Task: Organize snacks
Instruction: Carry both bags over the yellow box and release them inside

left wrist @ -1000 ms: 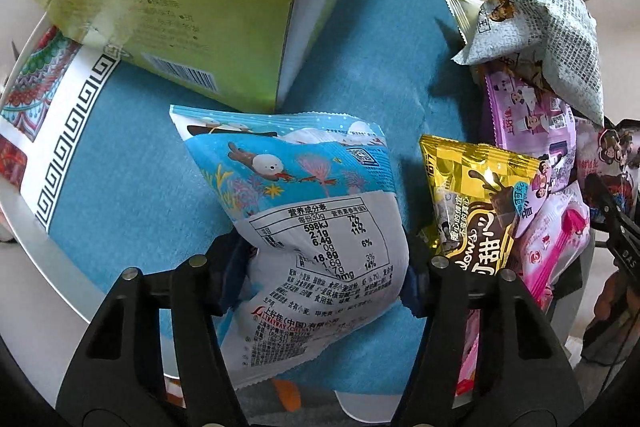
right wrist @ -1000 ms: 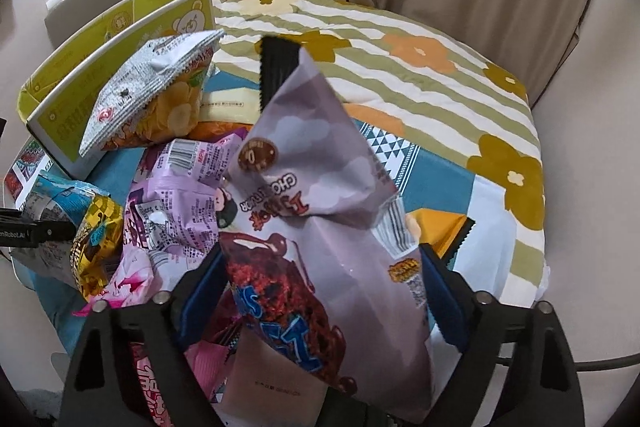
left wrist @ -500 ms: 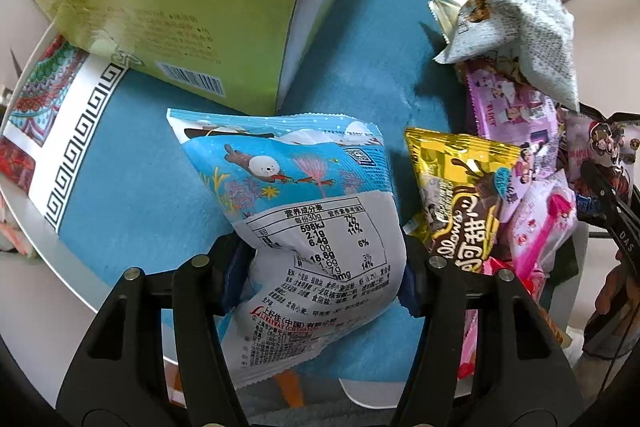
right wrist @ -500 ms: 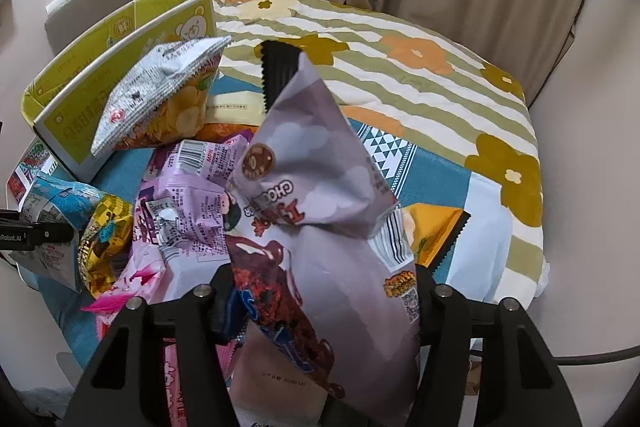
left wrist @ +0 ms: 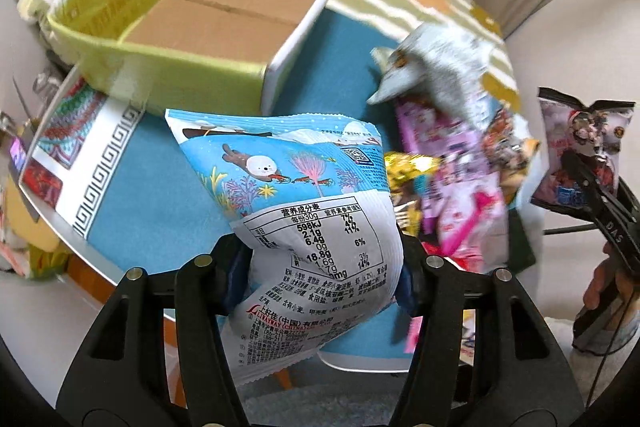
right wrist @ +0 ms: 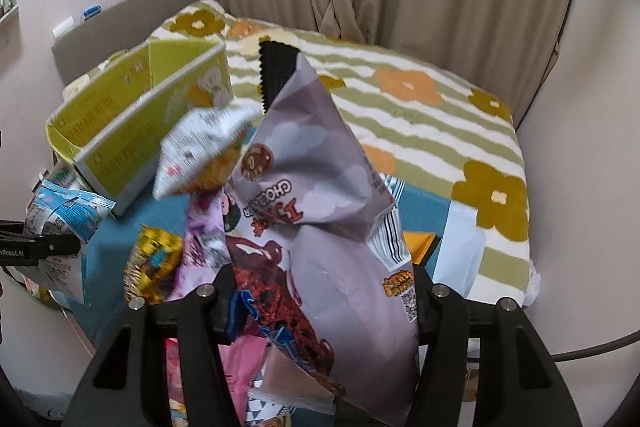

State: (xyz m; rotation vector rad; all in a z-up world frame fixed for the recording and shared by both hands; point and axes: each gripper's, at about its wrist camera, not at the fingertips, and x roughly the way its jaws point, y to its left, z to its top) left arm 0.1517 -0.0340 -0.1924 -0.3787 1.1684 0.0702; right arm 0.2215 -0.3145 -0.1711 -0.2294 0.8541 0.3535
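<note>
We hold 2 snack bags at once. Our left gripper (left wrist: 322,269) has just been closing and clamps the blue seal-print snack bag (left wrist: 304,211) by its lower half; the bag hangs above the near edge of the blue mat (left wrist: 160,195), long axis running away from us, its crimped top pointing toward the green cardboard box (left wrist: 168,75). Our right gripper (right wrist: 320,297) has just been closing too and pinches the mauve chocolate snack bag (right wrist: 320,227), which stands nearly upright with its black crimped end uppermost, above the pile. We judge the job barely started: the box looks empty, and the grey bag (left wrist: 436,67), pink packets (left wrist: 460,187) and gold packet (right wrist: 154,259) lie unsorted.
</note>
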